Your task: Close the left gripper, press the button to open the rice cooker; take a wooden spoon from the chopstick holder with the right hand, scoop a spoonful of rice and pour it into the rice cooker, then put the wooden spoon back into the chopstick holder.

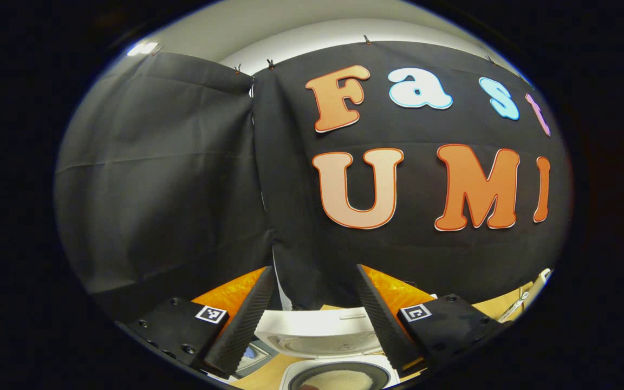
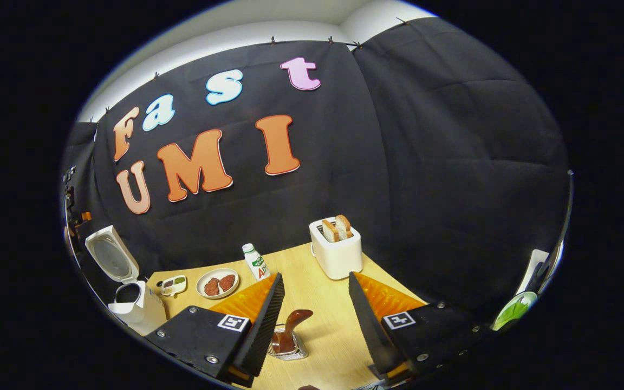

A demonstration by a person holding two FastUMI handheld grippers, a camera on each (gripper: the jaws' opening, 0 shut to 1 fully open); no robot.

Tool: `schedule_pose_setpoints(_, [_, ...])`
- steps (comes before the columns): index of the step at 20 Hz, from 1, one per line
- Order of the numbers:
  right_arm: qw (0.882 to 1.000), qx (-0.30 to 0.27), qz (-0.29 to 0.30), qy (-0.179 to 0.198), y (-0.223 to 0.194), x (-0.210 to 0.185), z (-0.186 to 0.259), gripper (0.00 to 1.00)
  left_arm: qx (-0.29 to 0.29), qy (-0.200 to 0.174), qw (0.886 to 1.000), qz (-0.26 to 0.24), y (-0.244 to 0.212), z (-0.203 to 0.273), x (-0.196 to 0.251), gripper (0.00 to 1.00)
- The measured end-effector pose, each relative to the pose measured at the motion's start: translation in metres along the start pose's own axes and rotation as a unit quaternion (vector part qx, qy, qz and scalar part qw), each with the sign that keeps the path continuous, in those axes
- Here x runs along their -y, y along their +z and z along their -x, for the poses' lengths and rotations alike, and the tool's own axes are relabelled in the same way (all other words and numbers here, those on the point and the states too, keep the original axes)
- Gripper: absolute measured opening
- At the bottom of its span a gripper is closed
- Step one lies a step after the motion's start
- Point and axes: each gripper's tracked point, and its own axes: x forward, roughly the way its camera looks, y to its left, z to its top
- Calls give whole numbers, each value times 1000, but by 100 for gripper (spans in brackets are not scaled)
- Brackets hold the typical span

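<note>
The white rice cooker (image 1: 320, 325) stands open right below my left gripper (image 1: 313, 271), its lid (image 1: 317, 341) tipped up and back. Whitish rice (image 1: 344, 379) lies in its dark inner pot. The left gripper is open and holds nothing. In the right gripper view the same cooker (image 2: 136, 309) sits at the far left of the table with its lid (image 2: 110, 254) raised. My right gripper (image 2: 316, 277) is open above the table. Low between its fingers, a brown wooden spoon (image 2: 293, 325) stands in a small metal chopstick holder (image 2: 288, 351), untouched.
On the light wooden table (image 2: 317, 303) stand a white toaster (image 2: 336, 252) with two slices of bread, a white bottle (image 2: 256, 262), a plate (image 2: 217, 283) of brown food and a small dish (image 2: 174, 284). Black cloth walls close in the back and sides.
</note>
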Motion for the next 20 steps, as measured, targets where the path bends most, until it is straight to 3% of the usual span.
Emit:
schedule_pose_setpoints(4, [1000,0,1,-8,1,3,14,76,-61,-11,997,50,-30,-28,9,99])
schedule_pose_setpoints(7, [1000,1,4,-8,0,2,19,76,-118,-17,992,42,-59,-31,20,99])
schedule_pose_setpoints(12, [1000,7,-3,15,10,-16,19,76,-150,-22,988,20,-66,-20,22,100])
schedule_pose_setpoints(20, [996,5,7,86,9,-62,4,77,-246,-68,966,30,-109,72,32,100])
